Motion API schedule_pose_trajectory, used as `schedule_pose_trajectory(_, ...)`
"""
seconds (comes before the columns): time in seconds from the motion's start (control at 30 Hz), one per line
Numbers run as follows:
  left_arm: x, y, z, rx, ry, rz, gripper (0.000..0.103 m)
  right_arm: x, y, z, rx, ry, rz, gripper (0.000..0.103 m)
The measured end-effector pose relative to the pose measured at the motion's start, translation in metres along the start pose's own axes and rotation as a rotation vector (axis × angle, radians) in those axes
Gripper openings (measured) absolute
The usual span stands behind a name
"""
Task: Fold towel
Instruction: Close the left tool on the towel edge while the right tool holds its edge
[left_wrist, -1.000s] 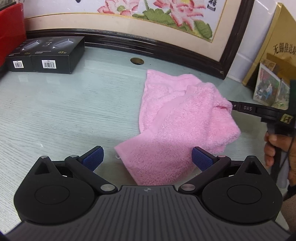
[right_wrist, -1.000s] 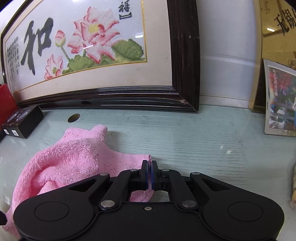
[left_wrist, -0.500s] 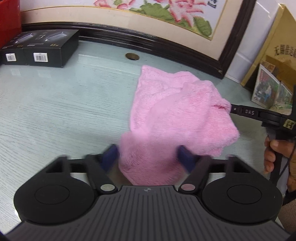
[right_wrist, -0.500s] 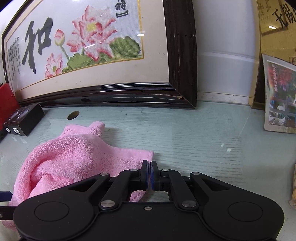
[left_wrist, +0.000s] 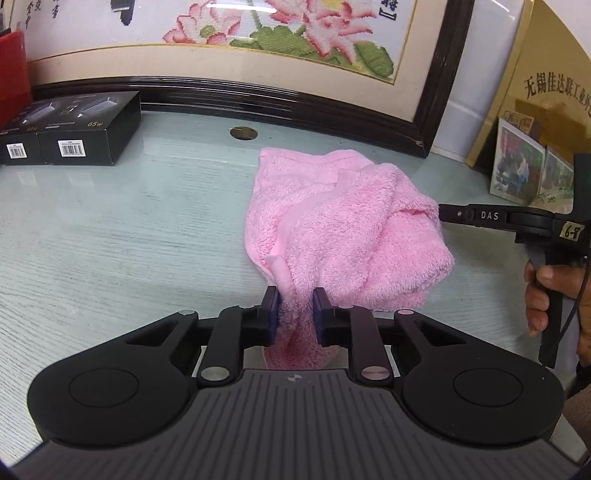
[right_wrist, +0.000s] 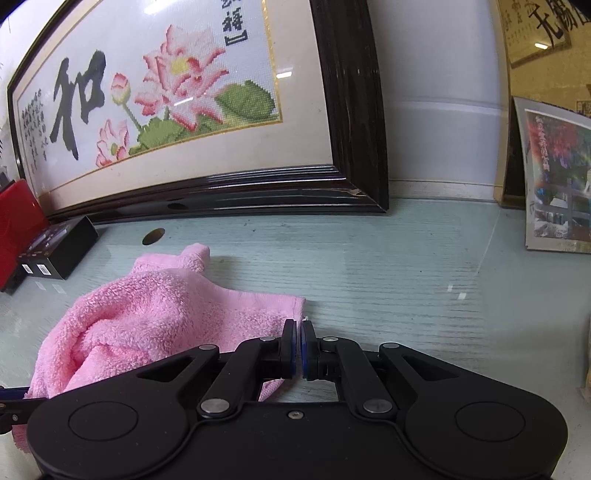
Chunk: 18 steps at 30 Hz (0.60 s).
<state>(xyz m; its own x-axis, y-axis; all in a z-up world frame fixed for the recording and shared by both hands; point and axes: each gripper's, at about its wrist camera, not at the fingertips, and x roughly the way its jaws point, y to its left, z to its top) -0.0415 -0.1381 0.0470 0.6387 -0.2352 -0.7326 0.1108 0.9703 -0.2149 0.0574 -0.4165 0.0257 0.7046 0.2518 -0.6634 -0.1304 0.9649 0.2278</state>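
Left gripper (left_wrist: 294, 312), its jaws just closing, pinches the pink towel (left_wrist: 343, 229) at the tabletop's (left_wrist: 110, 229) 6 o'clock; right gripper (right_wrist: 297, 349) clamps its 3 o'clock corner. Lift both evenly, keeping edges taut.

Both claws (left_wrist: 294, 299) (right_wrist: 298, 332) apparently clamped.

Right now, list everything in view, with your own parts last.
towel: 1, pink, bunched mid-table
table: 1, pale glass top
boxes: 2, black, far left on table
red case: 1, red, left of boxes
embroidery: 1, dark frame, pink lotus, leaning at back
plaque: 1, gold, right rear
photos: 2, by plaque
left gripper: black, jaws just closed on towel's near corner
right gripper: black, shut on towel's right corner
hand: 1, on right gripper's handle
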Motion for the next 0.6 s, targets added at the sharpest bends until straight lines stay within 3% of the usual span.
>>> schedule_pose_trajectory(0.2, -0.004, -0.001, 0.001, -0.001, -0.020, 0.008, 0.015, 0.002, -0.002, 0.005, 0.013, 0.005, 0.024, 0.006)
schedule_pose_trajectory(0.33, -0.005, -0.001, 0.000, -0.003, -0.023, 0.012, 0.015, 0.003, -0.001, 0.009, 0.020, -0.010, 0.053, 0.024)
schedule_pose_trajectory(0.6, -0.005, -0.005, 0.000, 0.008, -0.021, 0.039, 0.015, 0.021, -0.005, 0.014, 0.013, 0.018, 0.067, 0.024)
